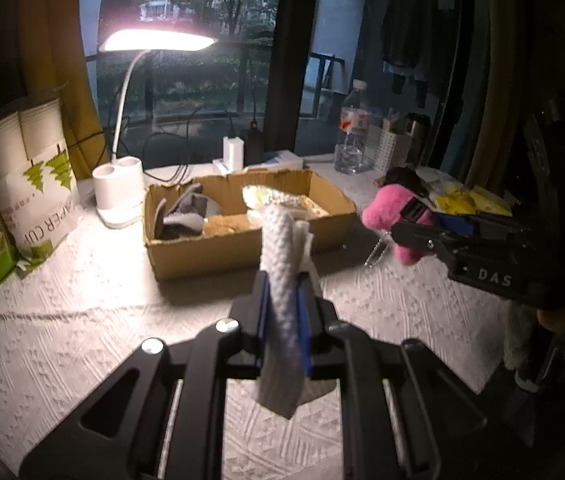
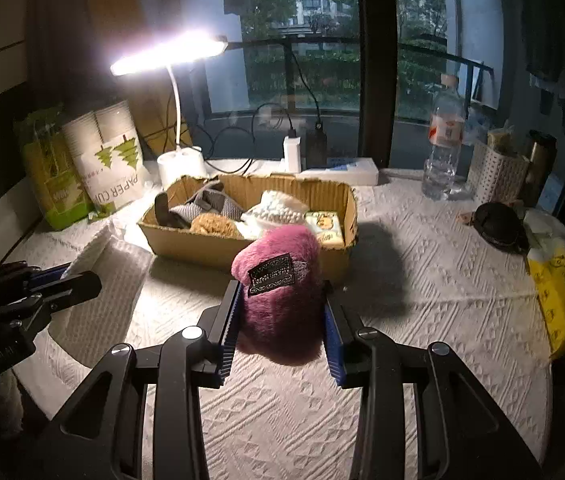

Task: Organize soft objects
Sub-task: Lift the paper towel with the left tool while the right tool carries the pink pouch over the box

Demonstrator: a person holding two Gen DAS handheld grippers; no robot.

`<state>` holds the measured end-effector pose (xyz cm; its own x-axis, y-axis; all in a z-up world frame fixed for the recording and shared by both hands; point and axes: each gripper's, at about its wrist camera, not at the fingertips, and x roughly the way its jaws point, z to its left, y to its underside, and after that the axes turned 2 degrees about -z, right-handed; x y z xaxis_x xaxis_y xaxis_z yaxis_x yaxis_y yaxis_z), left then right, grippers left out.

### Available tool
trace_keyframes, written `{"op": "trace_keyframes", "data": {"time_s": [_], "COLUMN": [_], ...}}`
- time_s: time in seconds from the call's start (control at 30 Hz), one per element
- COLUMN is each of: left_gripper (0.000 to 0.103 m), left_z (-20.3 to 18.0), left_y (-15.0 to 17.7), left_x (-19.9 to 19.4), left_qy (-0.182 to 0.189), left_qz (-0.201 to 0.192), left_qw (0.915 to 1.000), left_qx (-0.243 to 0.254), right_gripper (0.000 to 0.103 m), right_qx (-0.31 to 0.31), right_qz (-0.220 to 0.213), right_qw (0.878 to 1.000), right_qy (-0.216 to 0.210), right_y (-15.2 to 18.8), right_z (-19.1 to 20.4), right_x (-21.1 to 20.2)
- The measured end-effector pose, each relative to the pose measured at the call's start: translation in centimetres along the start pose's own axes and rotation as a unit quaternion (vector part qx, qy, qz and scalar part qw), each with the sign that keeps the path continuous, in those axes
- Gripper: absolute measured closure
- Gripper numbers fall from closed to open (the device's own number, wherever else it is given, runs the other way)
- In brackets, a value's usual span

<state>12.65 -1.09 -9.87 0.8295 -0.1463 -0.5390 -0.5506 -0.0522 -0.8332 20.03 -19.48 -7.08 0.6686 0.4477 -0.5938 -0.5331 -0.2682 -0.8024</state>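
Observation:
My left gripper (image 1: pixel 282 292) is shut on a white woven cloth (image 1: pixel 280 280) and holds it above the table in front of the cardboard box (image 1: pixel 202 254); the cloth also shows in the right wrist view (image 2: pixel 102 280). My right gripper (image 2: pixel 280 304) is shut on a pink plush toy (image 2: pixel 282 300) with a black label, held just before the box (image 2: pixel 186 242). In the left wrist view the toy (image 1: pixel 386 208) is at the right of the box. The box holds grey, tan and cream soft items.
A lit desk lamp (image 2: pixel 182 160), paper cup packs (image 2: pixel 114 168), a water bottle (image 2: pixel 442 140), a white perforated basket (image 2: pixel 494 176), a black cap (image 2: pixel 498 224) and yellow packets (image 2: pixel 562 292) stand around the box on the white textured tablecloth (image 2: pixel 422 280). Cables run behind.

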Motion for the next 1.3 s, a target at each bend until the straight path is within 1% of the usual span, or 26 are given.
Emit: {"op": "trace_keyframes", "data": {"time_s": [0.27,0.53,0.7,0.97,1.3], "left_gripper": [0.090,0.090,0.090,0.090,0.090], "left_z": [-0.1,0.0,0.3,0.8,1.2], "left_y": [-1.6,-4.1,-5.7,-8.4,-10.0], "left_x": [0.4,1.4,2.4,3.5,5.5], "left_qy": [-0.012,-0.019,-0.006,-0.004,-0.003], "left_qz": [-0.012,-0.032,-0.038,-0.061,-0.072], "left_qw": [0.9998,0.9993,0.9993,0.9981,0.9974], "left_qx": [0.007,0.006,-0.004,-0.005,-0.003], "right_gripper": [0.064,0.064,0.064,0.064,0.064], "right_qx": [0.001,0.005,0.008,0.012,0.014], "right_qz": [-0.016,-0.038,-0.047,-0.061,-0.069], "right_qw": [1.000,0.999,0.999,0.998,0.997], "right_qy": [0.000,-0.007,-0.008,-0.011,-0.015], "right_y": [-1.4,-3.4,-4.1,-5.5,-7.1], "right_z": [-0.9,-1.9,-2.6,-3.6,-4.1], "right_x": [-0.1,-0.1,0.2,0.8,2.5]}}
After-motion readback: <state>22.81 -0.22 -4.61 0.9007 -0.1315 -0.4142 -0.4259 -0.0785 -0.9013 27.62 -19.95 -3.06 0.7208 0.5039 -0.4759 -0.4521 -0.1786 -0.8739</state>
